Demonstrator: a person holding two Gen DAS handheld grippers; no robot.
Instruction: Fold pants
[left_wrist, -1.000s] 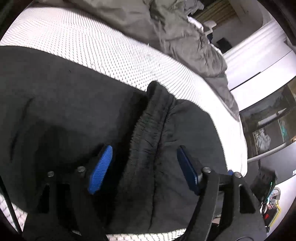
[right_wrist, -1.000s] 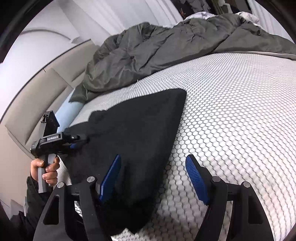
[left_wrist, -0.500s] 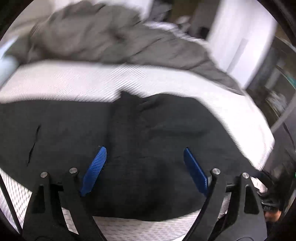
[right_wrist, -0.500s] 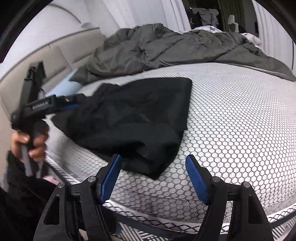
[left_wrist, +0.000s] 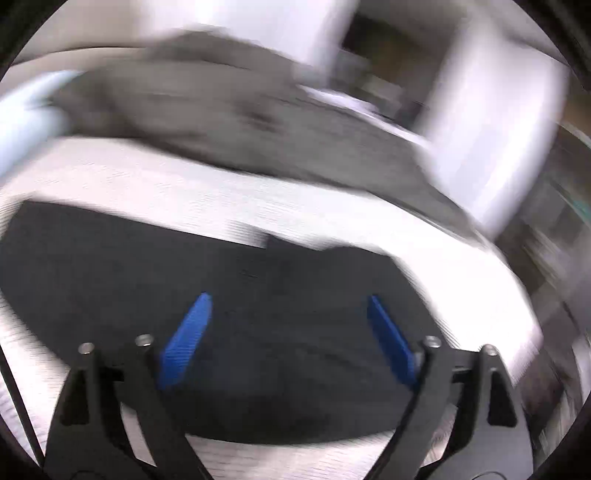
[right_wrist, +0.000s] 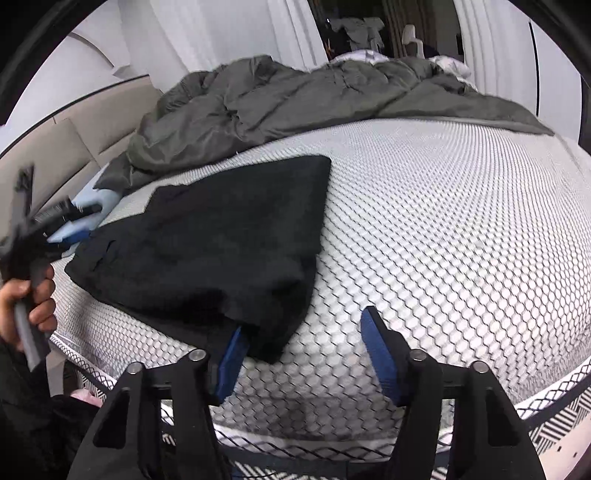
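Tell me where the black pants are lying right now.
The black pants lie folded on the white mesh mattress, left of centre in the right wrist view, just below the grey duvet.

One black pants (right_wrist: 221, 251) on the bed (right_wrist: 443, 229), one gray blanket (right_wrist: 295, 96) behind the pants, two grippers (right_wrist: 299, 354) (left_wrist: 288, 332), one hand (right_wrist: 22, 306)

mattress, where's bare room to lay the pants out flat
Widest free patch: bare mattress right of the black pants, below the grey duvet. A narrow strip runs between pants and duvet. The left edge is crowded by the left gripper.
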